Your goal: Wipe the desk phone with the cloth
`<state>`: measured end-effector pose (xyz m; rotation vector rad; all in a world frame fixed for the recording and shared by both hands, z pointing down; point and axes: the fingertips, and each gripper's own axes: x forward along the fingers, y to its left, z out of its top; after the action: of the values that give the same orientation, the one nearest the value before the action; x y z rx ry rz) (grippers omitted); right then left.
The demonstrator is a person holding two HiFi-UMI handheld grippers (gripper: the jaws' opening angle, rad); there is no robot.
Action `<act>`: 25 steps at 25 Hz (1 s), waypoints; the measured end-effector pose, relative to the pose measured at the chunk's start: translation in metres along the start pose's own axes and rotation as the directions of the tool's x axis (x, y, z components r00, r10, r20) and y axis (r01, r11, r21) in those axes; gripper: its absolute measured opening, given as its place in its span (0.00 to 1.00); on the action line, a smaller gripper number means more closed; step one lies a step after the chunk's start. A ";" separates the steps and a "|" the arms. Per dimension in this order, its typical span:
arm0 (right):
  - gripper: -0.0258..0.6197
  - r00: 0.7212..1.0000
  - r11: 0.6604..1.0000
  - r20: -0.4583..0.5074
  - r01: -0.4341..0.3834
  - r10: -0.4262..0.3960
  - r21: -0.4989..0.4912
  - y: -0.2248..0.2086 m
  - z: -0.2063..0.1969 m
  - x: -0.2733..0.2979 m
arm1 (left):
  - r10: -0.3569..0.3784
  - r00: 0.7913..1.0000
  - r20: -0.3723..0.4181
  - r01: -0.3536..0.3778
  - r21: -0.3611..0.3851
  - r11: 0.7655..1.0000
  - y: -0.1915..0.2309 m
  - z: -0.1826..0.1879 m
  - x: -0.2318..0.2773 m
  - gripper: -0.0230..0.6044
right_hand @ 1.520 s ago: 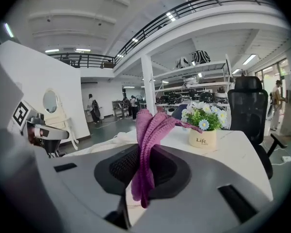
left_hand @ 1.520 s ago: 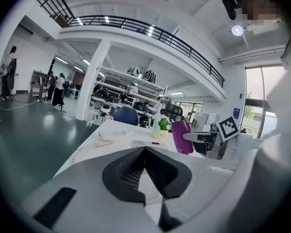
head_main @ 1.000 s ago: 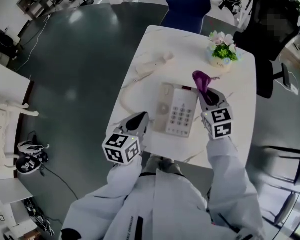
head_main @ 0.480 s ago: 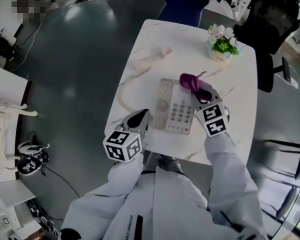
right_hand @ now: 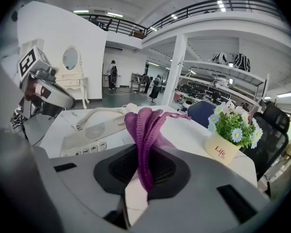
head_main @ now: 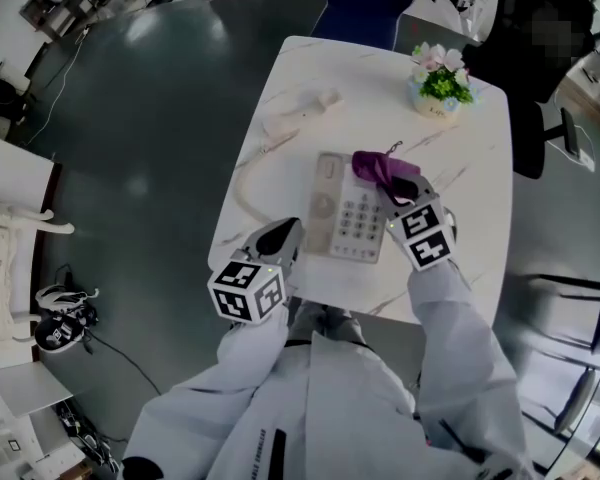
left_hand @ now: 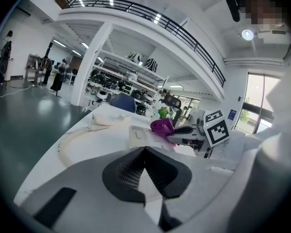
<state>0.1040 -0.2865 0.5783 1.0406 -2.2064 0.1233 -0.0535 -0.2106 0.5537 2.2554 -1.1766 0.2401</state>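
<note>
A beige desk phone (head_main: 342, 213) lies on the white table (head_main: 460, 153). Its handset (head_main: 298, 111) is off the cradle, further back, joined by a coiled cord (head_main: 242, 183). My right gripper (head_main: 392, 186) is shut on a purple cloth (head_main: 377, 166), which hangs over the phone's upper right corner. In the right gripper view the cloth (right_hand: 145, 125) stands up between the jaws, with the phone (right_hand: 94, 130) just beyond. My left gripper (head_main: 278, 240) rests at the phone's lower left, shut and holding nothing. The left gripper view shows the phone (left_hand: 140, 135) and cloth (left_hand: 162, 126) ahead.
A small pot of flowers (head_main: 438, 86) stands at the table's far right corner, also close in the right gripper view as the flower pot (right_hand: 229, 142). A blue chair (head_main: 365, 3) sits behind the table and a black chair (head_main: 535, 63) to its right.
My right gripper has carried the cloth left and down onto the phone's upper right corner. The left gripper has stayed where it was.
</note>
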 end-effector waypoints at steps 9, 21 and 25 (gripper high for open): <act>0.10 0.999 1.000 -0.025 -0.028 0.028 -0.003 0.012 -0.006 -0.004 | -0.008 1.000 0.002 0.008 -0.005 1.000 -0.006 -0.003 -0.006 0.03; 0.10 0.998 0.999 -0.047 -0.052 0.053 0.004 0.029 -0.013 -0.011 | -0.014 1.000 0.011 0.014 -0.007 1.000 -0.010 -0.005 -0.016 0.03; 0.10 0.997 0.998 -0.054 -0.063 0.063 0.010 0.036 -0.016 -0.013 | -0.017 1.000 0.014 0.017 -0.007 1.000 -0.012 -0.006 -0.018 0.03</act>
<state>0.0934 -0.2480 0.5893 0.9613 -2.1918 0.1864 -0.0544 -0.1894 0.5463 2.2631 -1.1631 0.2136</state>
